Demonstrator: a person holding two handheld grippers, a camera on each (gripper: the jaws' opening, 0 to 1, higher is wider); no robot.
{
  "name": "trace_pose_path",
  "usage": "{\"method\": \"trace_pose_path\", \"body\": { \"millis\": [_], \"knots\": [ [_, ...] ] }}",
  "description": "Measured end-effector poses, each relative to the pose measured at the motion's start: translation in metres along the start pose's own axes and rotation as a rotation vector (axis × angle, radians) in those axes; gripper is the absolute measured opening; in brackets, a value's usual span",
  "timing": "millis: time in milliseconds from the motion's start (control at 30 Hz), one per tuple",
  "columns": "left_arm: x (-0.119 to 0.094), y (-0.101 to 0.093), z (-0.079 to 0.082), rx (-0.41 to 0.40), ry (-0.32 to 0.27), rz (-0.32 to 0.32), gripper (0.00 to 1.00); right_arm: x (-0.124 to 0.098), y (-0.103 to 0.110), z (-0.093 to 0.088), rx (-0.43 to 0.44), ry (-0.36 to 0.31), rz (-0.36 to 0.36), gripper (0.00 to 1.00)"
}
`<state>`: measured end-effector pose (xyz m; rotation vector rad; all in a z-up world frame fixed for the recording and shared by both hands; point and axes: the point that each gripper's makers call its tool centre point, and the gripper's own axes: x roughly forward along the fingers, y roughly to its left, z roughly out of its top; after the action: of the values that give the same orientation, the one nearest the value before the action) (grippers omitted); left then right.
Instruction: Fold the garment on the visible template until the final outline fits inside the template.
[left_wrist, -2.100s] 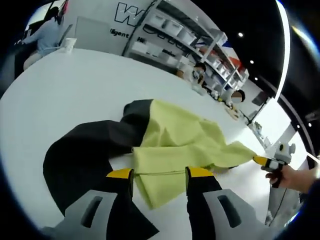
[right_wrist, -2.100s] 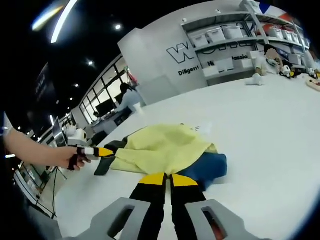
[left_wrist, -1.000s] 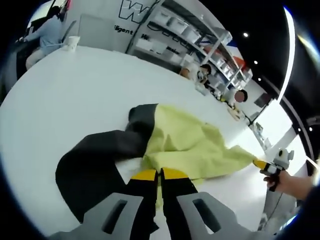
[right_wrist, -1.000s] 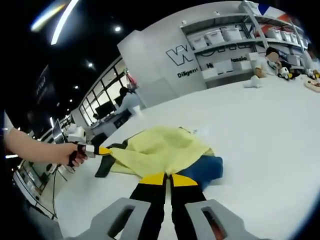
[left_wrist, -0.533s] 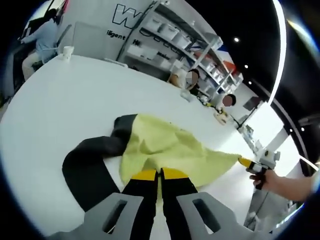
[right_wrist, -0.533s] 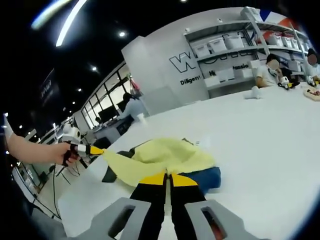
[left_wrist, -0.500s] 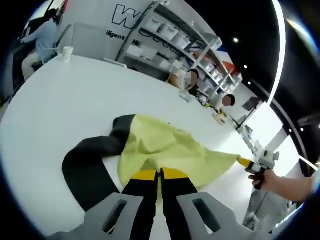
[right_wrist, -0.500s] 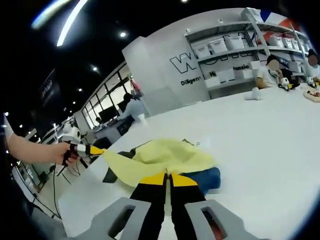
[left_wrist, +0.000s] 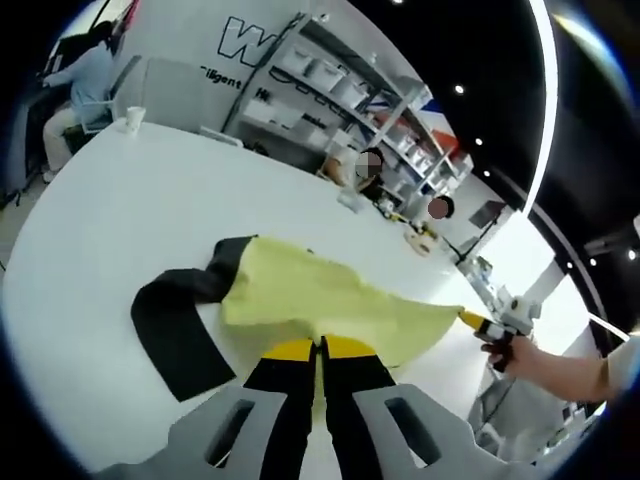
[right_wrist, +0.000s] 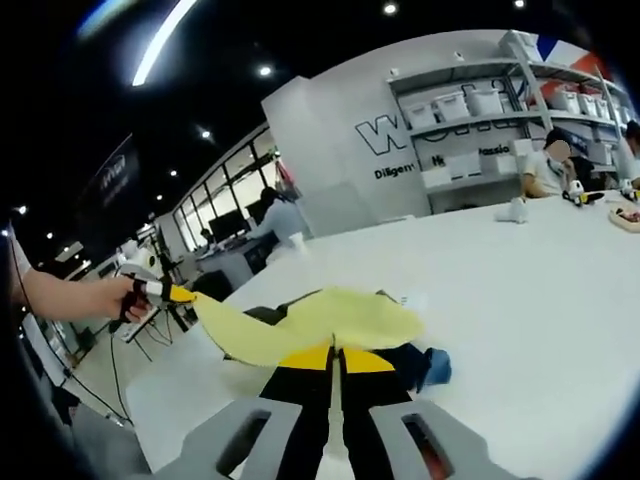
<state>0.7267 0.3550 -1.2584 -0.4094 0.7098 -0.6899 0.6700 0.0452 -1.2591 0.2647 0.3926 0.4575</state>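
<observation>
garment (left_wrist: 300, 295) stretched between left tool (left_wrist: 320, 347) and right tool (right_wrist: 336, 355), each clenched on yellow edge.

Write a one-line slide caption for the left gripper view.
Both grippers pinch the yellow and black garment, stretching its yellow panel taut above the white table.

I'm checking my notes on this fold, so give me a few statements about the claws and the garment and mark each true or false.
1. Both claws are shut on the garment's yellow part. True: left claw and right claw each pinch the garment.
2. The garment lies flat on the table. False: its yellow part is lifted and stretched between the claws.
3. The garment has a black part. True.
4. A cup stands on the garment. False: it stands far off near the table's edge.
</observation>
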Motion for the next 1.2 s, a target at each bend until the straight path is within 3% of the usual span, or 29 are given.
{"method": "trace_pose_path", "body": {
  "millis": [233, 433, 733, 933, 1200],
  "knots": [
    [-0.028, 0.0, -0.042, -0.02, 0.019, 0.008, 0.0, -0.021, 0.011, -0.02, -0.036, 0.052, 0.021, 0.0],
    [-0.041, 0.007, -0.081, -0.042, 0.052, 0.011, 0.0, -0.035, 0.023, -0.054, -0.042, 0.117, 0.045, 0.0],
    [-0.058, 0.008, -0.125, -0.037, 0.086, 0.029, 0.0, -0.053, 0.036, -0.098, -0.039, 0.198, 0.063, 0.0],
    [-0.069, 0.014, -0.157, -0.025, 0.117, 0.054, 0.0, -0.066, 0.029, -0.142, -0.037, 0.282, 0.07, 0.0],
    [-0.078, 0.016, -0.198, -0.028, 0.161, 0.07, 0.0, -0.078, 0.032, -0.173, -0.038, 0.344, 0.075, 0.0]
  ]
}}
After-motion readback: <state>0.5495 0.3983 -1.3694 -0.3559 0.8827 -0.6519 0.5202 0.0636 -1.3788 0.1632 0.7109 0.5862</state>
